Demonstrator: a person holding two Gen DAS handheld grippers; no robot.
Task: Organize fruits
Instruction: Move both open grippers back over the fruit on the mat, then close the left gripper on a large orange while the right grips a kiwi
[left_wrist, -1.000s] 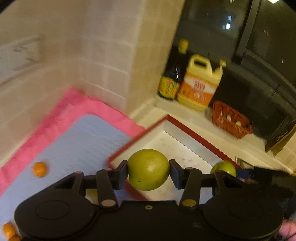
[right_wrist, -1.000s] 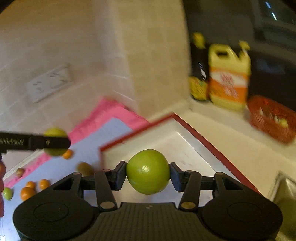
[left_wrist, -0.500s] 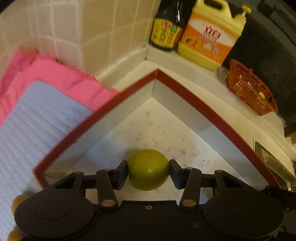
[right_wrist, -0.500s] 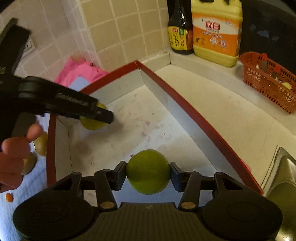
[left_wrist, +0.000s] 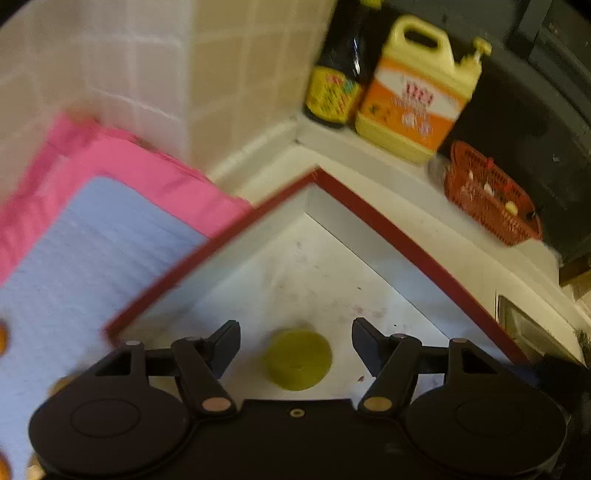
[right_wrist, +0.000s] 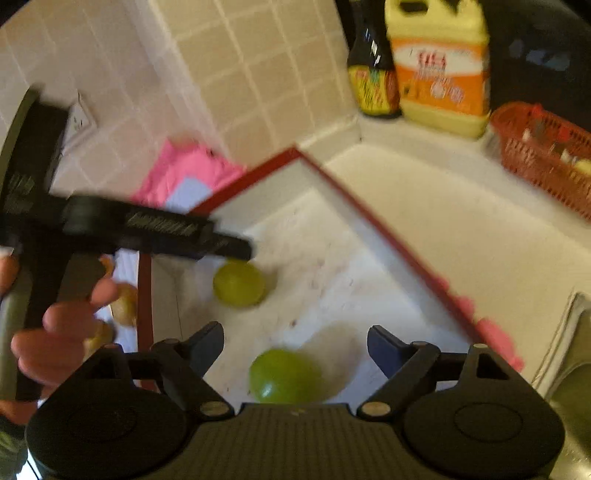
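Two green round fruits lie on the white floor of a red-rimmed tray (left_wrist: 406, 243). In the left wrist view one green fruit (left_wrist: 298, 360) rests below and between the fingers of my left gripper (left_wrist: 295, 343), whose jaws are opening and do not touch it. In the right wrist view the second green fruit (right_wrist: 284, 376) sits under my right gripper (right_wrist: 295, 347), whose jaws are also opening, pads clear of it. The first fruit (right_wrist: 239, 283) shows there too, just beneath a black finger (right_wrist: 221, 243) of the left gripper.
A pink cloth (left_wrist: 122, 162) with a blue mat (left_wrist: 92, 251) lies left of the tray, with small orange fruits (right_wrist: 125, 302) on it. A dark sauce bottle (left_wrist: 336, 85), a yellow jug (left_wrist: 413, 96) and a red basket (left_wrist: 491, 199) stand behind. A hand (right_wrist: 55, 332) holds the left tool.
Both grippers were shut on green fruits and have let them go; the fruits now lie on the tray floor. Both pairs of jaws have spread wide, and both views have sunk closer to the tray.
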